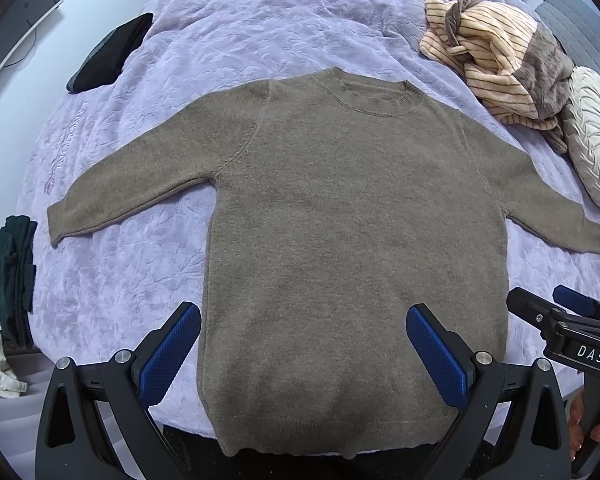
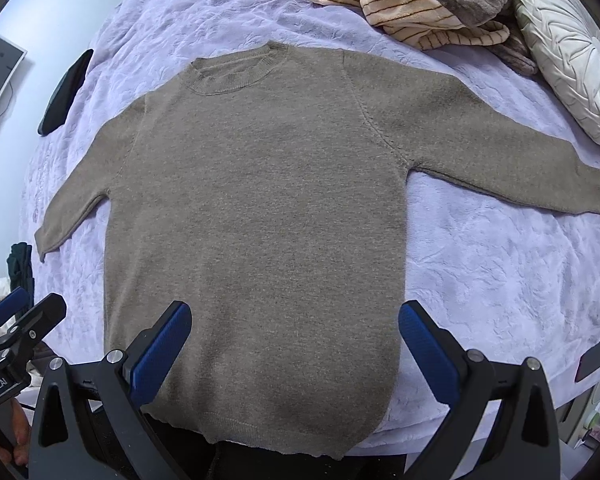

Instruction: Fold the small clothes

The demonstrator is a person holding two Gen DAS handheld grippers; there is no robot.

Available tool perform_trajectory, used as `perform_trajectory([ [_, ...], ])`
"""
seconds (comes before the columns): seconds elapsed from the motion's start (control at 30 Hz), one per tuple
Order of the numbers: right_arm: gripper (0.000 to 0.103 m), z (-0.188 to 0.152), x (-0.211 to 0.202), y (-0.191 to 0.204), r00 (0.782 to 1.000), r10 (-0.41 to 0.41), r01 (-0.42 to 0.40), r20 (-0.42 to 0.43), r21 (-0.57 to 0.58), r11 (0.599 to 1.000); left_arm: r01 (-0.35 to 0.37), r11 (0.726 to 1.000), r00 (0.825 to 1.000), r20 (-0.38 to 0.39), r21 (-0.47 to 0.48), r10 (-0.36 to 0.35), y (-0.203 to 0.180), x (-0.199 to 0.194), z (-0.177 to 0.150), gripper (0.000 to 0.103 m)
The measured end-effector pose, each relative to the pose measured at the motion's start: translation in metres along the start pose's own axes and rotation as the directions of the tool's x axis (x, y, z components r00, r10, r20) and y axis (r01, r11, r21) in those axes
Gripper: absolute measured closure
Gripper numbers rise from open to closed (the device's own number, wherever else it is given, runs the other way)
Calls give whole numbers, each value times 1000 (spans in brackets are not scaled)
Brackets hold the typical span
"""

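Note:
A brown knit sweater lies flat on the lilac bedspread, both sleeves spread out, neck at the far side, hem at the near edge. My left gripper hangs open above the hem, its blue pads wide apart and holding nothing. My right gripper is open too, over the lower body of the sweater, empty. The right gripper shows at the right edge of the left wrist view; the left gripper shows at the left edge of the right wrist view.
A striped peach and grey garment is heaped at the far right, beside a round white pleated cushion. A dark folded item lies at the far left. Dark green cloth hangs off the left edge.

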State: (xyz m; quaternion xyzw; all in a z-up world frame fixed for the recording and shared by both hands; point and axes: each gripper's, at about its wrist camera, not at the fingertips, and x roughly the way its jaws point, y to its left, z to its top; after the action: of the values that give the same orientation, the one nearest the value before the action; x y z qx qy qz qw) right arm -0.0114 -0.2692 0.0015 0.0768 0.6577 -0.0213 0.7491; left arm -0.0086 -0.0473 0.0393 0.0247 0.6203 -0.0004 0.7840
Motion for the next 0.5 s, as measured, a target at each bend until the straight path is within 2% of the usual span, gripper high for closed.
perform_trajectory([
  [0.5, 0, -7, -4, 6, 1000, -11, 11, -4, -17, 1000, 6, 1000, 1000, 2, -4, -6, 1, -5, -7, 0],
])
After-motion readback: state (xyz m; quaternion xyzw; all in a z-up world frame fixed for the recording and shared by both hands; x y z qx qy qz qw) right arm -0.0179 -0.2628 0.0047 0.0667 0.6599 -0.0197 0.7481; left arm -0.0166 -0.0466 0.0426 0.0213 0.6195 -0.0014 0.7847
